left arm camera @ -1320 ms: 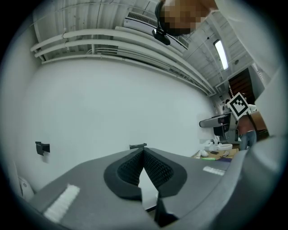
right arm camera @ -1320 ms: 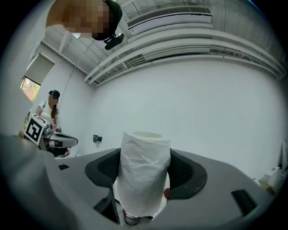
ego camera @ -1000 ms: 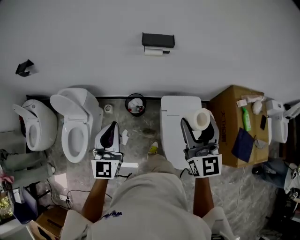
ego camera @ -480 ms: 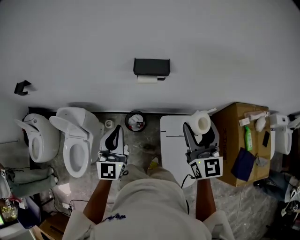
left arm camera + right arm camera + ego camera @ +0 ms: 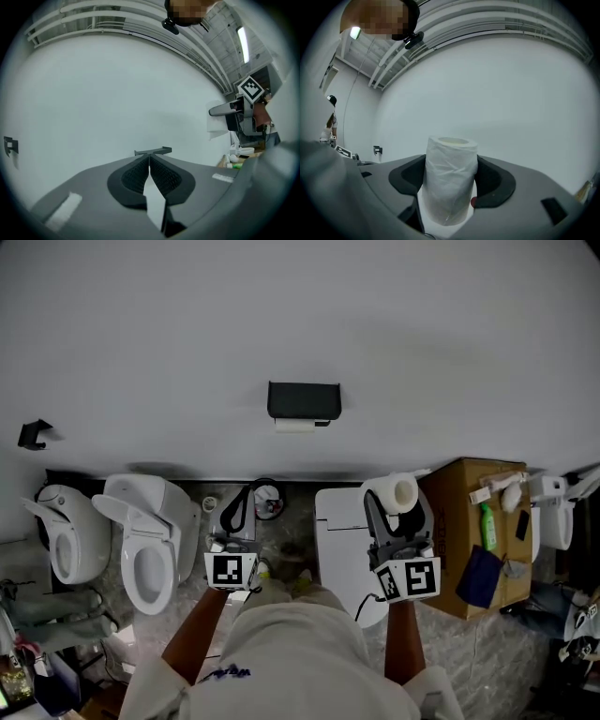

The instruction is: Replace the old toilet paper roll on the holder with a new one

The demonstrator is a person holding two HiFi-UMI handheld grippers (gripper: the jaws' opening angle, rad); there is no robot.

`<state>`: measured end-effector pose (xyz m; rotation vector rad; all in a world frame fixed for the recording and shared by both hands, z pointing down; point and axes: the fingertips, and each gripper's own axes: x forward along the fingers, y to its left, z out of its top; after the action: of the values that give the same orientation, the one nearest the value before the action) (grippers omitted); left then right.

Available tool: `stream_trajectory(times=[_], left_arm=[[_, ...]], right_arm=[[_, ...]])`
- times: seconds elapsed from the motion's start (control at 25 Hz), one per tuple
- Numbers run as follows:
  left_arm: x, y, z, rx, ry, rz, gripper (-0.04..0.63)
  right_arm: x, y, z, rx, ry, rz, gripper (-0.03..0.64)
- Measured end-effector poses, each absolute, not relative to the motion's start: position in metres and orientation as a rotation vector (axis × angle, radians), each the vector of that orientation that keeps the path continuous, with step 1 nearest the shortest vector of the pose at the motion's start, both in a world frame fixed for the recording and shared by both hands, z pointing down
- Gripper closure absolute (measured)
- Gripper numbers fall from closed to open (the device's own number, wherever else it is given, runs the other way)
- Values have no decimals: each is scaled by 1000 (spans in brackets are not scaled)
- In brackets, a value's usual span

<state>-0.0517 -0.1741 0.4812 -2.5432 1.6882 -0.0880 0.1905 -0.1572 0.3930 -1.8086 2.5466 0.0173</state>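
Observation:
A black holder (image 5: 303, 399) hangs on the white wall with the thin old roll (image 5: 295, 426) under it. The left gripper view shows this holder (image 5: 153, 151) straight ahead, just past the jaw tips. My left gripper (image 5: 244, 495) is shut with nothing in it, below and left of the holder; its ribbed pads meet at the tips (image 5: 149, 158). My right gripper (image 5: 397, 495) is shut on the new white roll (image 5: 394, 491), below and right of the holder. In the right gripper view the wrapped roll (image 5: 450, 180) stands upright between the jaws.
Two open toilets (image 5: 145, 535) (image 5: 64, 526) stand at the left. A small bin (image 5: 269, 501) sits by the wall, a closed white toilet (image 5: 339, 540) beneath my right arm. A cardboard box (image 5: 466, 507) with a green bottle (image 5: 486, 526) is at the right. A wall hook (image 5: 36, 434) is far left.
Both grippers have moved closer to the wall and the holder, which sits lower in the head view now. The right gripper still holds the new roll; the left stays shut.

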Motion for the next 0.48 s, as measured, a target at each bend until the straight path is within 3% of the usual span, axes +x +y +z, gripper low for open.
stream_trajectory(times=[0.12, 0.48], left_arm=[[-44, -197, 484, -2526, 1601, -155, 574], [-6, -242, 518, -2357, 1296, -538, 460]], right_arm=[[181, -170, 391, -1821, 2542, 6, 316], [156, -197, 392, -1805, 2583, 70, 315]])
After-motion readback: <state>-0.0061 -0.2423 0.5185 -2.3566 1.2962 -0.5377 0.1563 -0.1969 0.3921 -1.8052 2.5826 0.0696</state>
